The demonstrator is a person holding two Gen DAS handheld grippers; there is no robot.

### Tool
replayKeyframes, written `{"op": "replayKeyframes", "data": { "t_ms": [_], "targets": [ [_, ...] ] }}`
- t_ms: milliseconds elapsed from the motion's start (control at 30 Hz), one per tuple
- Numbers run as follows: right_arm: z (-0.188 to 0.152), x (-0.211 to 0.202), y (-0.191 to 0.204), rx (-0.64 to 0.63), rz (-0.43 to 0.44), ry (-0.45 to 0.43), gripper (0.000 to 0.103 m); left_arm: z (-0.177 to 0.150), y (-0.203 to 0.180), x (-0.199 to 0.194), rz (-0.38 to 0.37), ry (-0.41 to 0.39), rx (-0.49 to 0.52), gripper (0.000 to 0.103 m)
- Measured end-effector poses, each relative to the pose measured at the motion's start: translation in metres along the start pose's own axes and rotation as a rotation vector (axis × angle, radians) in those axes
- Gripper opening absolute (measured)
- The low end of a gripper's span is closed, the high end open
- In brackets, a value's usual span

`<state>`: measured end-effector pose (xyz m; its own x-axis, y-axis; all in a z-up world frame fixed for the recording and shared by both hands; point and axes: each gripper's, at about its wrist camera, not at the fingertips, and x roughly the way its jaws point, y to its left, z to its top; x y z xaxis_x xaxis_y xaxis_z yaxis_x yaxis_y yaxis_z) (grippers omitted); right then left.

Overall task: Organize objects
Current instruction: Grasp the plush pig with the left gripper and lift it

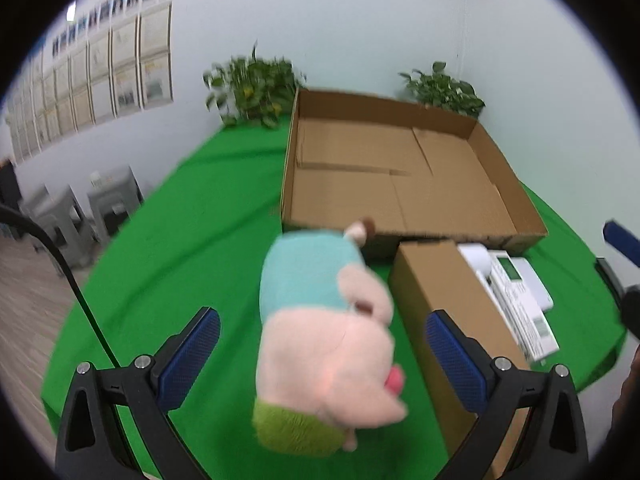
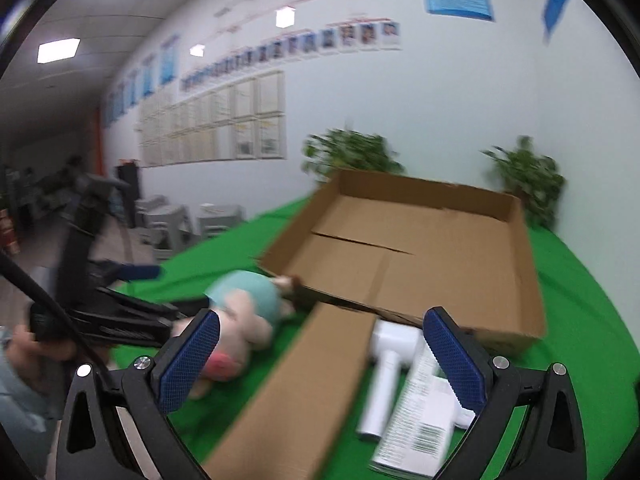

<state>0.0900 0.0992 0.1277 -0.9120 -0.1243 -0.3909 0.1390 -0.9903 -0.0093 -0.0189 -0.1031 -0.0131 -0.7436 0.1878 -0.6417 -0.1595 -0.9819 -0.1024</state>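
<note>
Open box (image 1: 400, 168) lay empty, floor free. Plush toy (image 1: 324, 340) and brown carton (image 1: 444, 304) blocked its near wall.

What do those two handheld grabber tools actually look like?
Both match: the left gripper and right gripper have black frames with silver bolts and two fingers faced with dimpled blue pads. A black cable trails from the left one.

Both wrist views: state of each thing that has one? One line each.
Left claw: open, straddling the plush, not touching.
Right claw: open, holding nothing.
Plush toy: lying on the green cloth, outside the tray.
Cardboard tray: open-topped, nothing inside.
Long carton: closed, lying flat.
White device: lying beside the long carton.
</note>
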Motion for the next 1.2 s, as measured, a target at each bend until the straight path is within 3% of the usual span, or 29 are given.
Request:
{"op": "replayKeyframes", "data": {
  "t_ms": [133, 200, 267, 333, 433, 767, 867, 1033, 1200],
  "targets": [
    [0.012, 0.011, 0.028, -0.016, 0.171, 0.018, 0.103, -0.018, 0.017, 0.026, -0.077, 0.101, -0.068, 0.100],
    [0.015, 0.020, 0.040, -0.023, 0.197, 0.041, 0.103, -0.026, 0.021, 0.036, -0.105, 0.141, -0.071, 0.085],
    [0.020, 0.032, 0.052, -0.025, 0.229, 0.076, 0.103, -0.031, 0.023, 0.036, -0.159, 0.128, -0.095, 0.080],
    [0.023, 0.045, 0.064, -0.027, 0.262, 0.109, 0.103, -0.032, 0.021, 0.031, -0.153, 0.110, -0.069, 0.071],
    [0.024, 0.063, 0.075, -0.032, 0.269, 0.156, 0.103, -0.037, 0.023, 0.021, -0.156, 0.095, -0.069, 0.067],
    [0.019, 0.162, 0.105, 0.080, 0.438, 0.415, 0.102, -0.066, 0.061, -0.025, -0.159, 0.070, -0.151, 0.063],
    [0.011, 0.191, 0.117, 0.111, 0.458, 0.503, 0.102, -0.071, 0.069, -0.029, -0.174, 0.067, -0.186, 0.063],
    [-0.004, 0.224, 0.125, 0.143, 0.394, 0.623, 0.103, -0.074, 0.076, -0.031, -0.188, 0.061, -0.229, 0.062],
    [-0.012, 0.243, 0.129, 0.214, 0.400, 0.667, 0.102, -0.072, 0.073, -0.030, -0.183, 0.061, -0.220, 0.060]
  ]
}}
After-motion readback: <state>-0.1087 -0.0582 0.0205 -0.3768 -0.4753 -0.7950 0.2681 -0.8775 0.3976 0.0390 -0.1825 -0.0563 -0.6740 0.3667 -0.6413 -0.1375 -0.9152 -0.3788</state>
